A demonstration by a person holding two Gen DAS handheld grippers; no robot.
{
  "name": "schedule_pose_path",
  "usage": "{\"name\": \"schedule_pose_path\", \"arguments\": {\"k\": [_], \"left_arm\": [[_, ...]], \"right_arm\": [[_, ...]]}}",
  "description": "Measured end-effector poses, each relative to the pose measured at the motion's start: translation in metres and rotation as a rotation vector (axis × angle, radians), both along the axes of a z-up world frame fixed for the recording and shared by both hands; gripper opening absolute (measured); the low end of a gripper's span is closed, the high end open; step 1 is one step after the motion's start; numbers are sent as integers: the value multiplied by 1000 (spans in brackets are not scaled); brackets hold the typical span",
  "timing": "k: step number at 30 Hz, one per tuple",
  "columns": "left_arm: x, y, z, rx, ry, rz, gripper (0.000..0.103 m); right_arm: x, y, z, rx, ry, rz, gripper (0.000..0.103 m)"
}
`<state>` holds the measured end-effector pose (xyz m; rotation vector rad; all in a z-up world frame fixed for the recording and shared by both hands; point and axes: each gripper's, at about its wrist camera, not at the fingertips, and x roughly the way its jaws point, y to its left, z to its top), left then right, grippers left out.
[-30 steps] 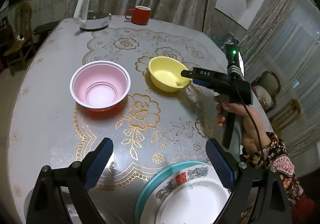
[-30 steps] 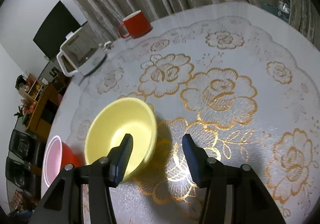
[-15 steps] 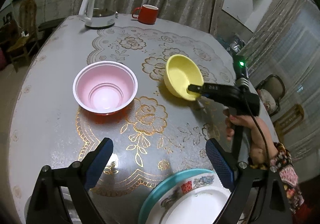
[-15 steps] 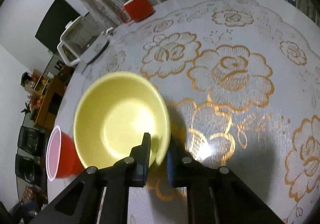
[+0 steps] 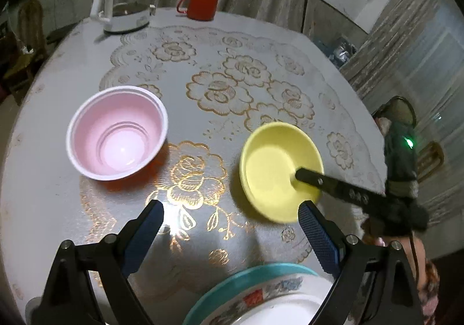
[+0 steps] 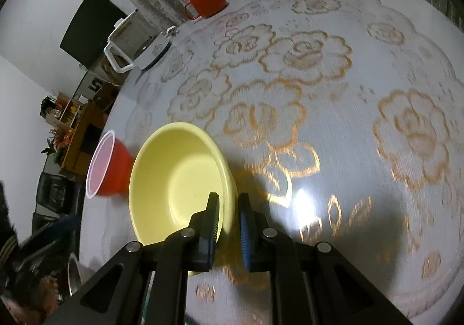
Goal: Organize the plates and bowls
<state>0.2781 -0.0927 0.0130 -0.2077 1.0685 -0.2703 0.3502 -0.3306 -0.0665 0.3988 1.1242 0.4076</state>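
Observation:
A yellow bowl (image 5: 272, 162) hangs tilted just above the table, and my right gripper (image 5: 298, 175) is shut on its near rim, one finger inside and one outside. The right wrist view shows the same yellow bowl (image 6: 174, 180) pinched in my right gripper (image 6: 229, 203). Left of it stands a red bowl with a pink inside (image 5: 116, 133), seen in the right wrist view as the red bowl (image 6: 110, 171). My left gripper (image 5: 230, 216) is open and holds nothing, above the cloth. A white patterned plate on a teal plate (image 5: 261, 293) lies at the near edge under it.
A white kettle (image 5: 121, 5) and a red mug (image 5: 200, 5) stand at the far side of the round table (image 5: 43, 194), which has a gold flower cloth. A person's hand (image 5: 374, 232) holds the right gripper at the right. Chairs and curtains surround the table.
My right gripper has shut on the yellow bowl's rim, tipped it up and carried it nearer, toward the plates. My left gripper has moved forward over the table, still open.

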Motion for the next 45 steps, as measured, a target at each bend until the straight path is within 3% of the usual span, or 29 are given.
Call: {"name": "schedule_pose_path", "arguments": {"k": [13, 25, 31, 38, 45], "left_arm": [[37, -35, -25, 4, 61, -44, 89], [49, -53, -46, 61, 95, -117, 47], [54, -59, -54, 57, 137, -142, 43], [56, -66, -60, 50, 148, -172, 22], [51, -65, -57, 66, 136, -183, 20]], "right_arm": [[-16, -9, -7, 14, -8, -25, 14], [-18, -12, -10, 5, -8, -42, 15], [-17, -8, -8, -6, -10, -37, 16], [-15, 1, -7, -46, -32, -18, 17], [-18, 3, -7, -51, -27, -29, 15]]}}
